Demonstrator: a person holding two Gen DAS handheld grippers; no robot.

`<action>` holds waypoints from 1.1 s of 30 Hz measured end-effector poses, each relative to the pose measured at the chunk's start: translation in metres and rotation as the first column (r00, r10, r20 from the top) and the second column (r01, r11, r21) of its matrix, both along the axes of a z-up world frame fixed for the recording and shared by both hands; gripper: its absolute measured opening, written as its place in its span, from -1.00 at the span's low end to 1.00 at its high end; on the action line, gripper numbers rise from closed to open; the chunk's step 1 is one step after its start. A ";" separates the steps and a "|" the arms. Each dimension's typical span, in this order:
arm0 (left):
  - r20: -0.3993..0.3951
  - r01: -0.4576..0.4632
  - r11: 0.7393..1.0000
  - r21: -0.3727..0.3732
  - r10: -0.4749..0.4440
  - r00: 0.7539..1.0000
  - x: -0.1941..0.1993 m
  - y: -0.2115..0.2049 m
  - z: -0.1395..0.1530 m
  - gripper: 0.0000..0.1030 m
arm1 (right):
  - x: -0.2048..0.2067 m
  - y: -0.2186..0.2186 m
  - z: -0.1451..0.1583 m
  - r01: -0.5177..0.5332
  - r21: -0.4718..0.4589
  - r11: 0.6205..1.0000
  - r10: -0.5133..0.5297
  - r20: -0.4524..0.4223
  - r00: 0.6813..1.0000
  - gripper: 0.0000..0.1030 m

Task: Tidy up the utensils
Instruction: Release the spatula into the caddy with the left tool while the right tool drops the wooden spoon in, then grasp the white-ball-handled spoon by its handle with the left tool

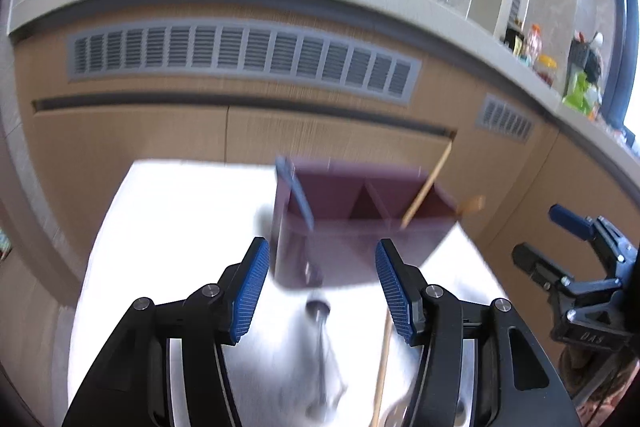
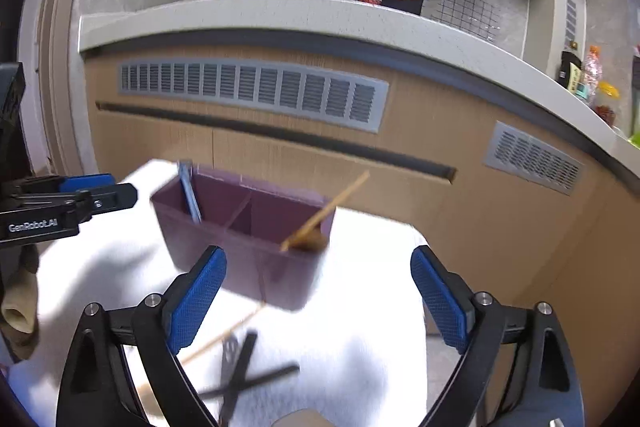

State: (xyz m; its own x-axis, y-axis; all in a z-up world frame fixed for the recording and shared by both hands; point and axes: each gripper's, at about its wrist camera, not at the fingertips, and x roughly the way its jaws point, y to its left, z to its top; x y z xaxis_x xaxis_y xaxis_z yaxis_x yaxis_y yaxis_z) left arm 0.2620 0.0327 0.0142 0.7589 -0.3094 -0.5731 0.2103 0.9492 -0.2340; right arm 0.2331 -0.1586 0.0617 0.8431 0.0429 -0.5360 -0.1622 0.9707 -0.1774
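Blue ribbed pads (image 1: 250, 291) on my left gripper (image 1: 322, 291) stand wide apart with nothing between them; my right gripper (image 2: 318, 301) is spread just as wide and also grips nothing. From the left wrist view, a blurred metal utensil (image 1: 320, 339) lies on the white table (image 1: 172, 227) between the fingers at 6 o'clock, and a wooden chopstick (image 1: 382, 363) lies just inside the right finger. At 12 o'clock sits the purple utensil holder (image 1: 352, 227), divided into compartments; a blue-handled utensil (image 1: 296, 193) leans in its left compartment at 11 o'clock and a wooden stick (image 1: 426, 185) leans out of the right one at 1 o'clock. From the right wrist view I see black utensils (image 2: 244, 367) crossed on the table at 6 o'clock. Beyond the table at 12 o'clock stands a wooden cabinet (image 1: 160, 131) with grey vents under a pale counter.
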 end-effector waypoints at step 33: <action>-0.165 0.074 0.983 0.166 -0.046 0.985 -0.053 -0.023 -0.076 -0.56 | -0.082 -0.007 -0.094 -0.051 0.062 0.997 0.062 -0.198 0.978 0.78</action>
State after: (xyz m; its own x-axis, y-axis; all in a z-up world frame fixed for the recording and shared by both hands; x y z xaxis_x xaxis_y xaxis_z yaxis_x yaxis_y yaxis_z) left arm 0.2086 0.0093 -0.0622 0.6364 -0.2383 -0.7336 0.2412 0.9649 -0.1042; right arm 0.1514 -0.1656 -0.0327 0.7148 0.1223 -0.6885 -0.2436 0.9665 -0.0812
